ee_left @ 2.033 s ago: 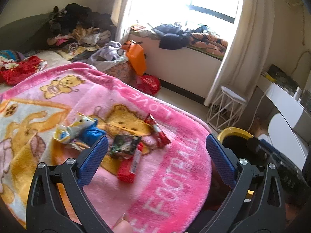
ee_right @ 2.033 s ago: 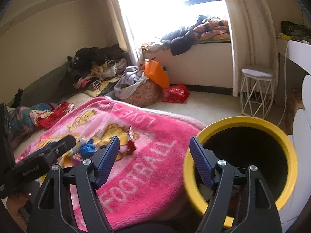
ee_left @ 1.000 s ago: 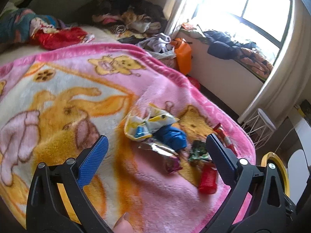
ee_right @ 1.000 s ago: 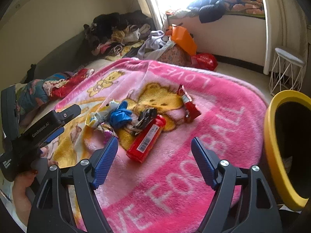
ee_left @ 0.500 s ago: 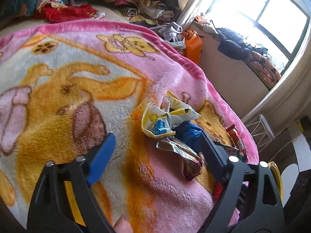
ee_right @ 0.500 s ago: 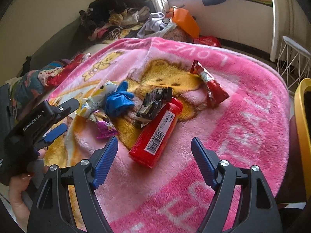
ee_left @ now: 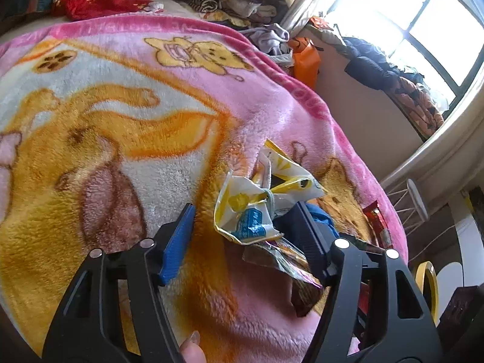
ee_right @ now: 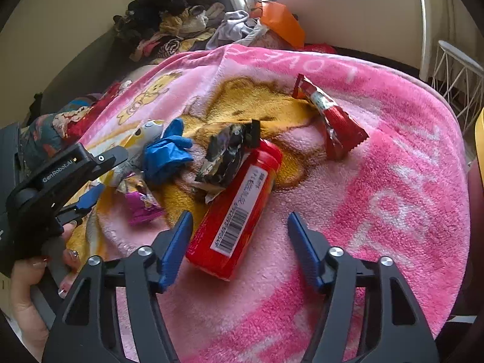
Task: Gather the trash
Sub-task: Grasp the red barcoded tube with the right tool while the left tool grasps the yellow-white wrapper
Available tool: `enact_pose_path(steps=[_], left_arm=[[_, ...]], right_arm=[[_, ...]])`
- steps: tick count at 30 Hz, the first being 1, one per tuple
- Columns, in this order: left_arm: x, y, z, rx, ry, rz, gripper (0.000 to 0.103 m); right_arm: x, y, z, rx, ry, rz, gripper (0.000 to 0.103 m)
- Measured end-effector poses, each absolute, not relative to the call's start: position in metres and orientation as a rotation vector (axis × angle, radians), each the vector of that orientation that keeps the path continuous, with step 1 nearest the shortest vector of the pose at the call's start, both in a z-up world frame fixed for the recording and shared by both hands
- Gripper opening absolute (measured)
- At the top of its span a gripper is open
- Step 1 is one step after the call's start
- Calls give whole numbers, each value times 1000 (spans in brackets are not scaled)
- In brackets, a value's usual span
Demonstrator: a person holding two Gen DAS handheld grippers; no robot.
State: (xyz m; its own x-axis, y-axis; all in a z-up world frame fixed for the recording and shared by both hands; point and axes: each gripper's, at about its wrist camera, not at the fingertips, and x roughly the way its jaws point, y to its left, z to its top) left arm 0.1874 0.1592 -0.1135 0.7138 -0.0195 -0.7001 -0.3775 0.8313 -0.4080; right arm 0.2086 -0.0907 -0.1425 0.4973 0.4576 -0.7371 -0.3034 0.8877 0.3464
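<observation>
Trash lies on a pink cartoon blanket (ee_right: 393, 181). My left gripper (ee_left: 245, 224) is open, its jaws on either side of a crumpled yellow-white wrapper (ee_left: 260, 199), with a purple foil wrapper (ee_left: 290, 260) just below. My right gripper (ee_right: 240, 236) is open around the near end of a red tube with a barcode (ee_right: 239, 208). A black wrapper (ee_right: 227, 151), a blue glove (ee_right: 166, 154) and a red packet (ee_right: 332, 118) lie beyond it. The left gripper also shows at the left of the right wrist view (ee_right: 90, 178).
A yellow-rimmed bin (ee_left: 428, 284) stands off the bed's right side. Piled clothes (ee_right: 169, 27) and an orange bag (ee_right: 281, 21) lie at the far side. A white wire stool (ee_right: 459, 69) stands by the window wall.
Both grippers have moved down and forward toward the trash. The left jaws have narrowed around the yellow-white wrapper; the right jaws now flank the red tube.
</observation>
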Motion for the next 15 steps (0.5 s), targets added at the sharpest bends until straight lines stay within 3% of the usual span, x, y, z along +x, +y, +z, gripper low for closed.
enact_pose_path(steps=[5,10,15], left_arm=[[190,160,-116,-572,763,224,47],[187,159,-115,-566,763,224,35],[179,160,-110,-583,745,213,32]], right_arm=[[212,-103,-146,236,954,424,29],[208,-112,-142,290,928,439,29],[202,-123,-135,333,882,451,29]])
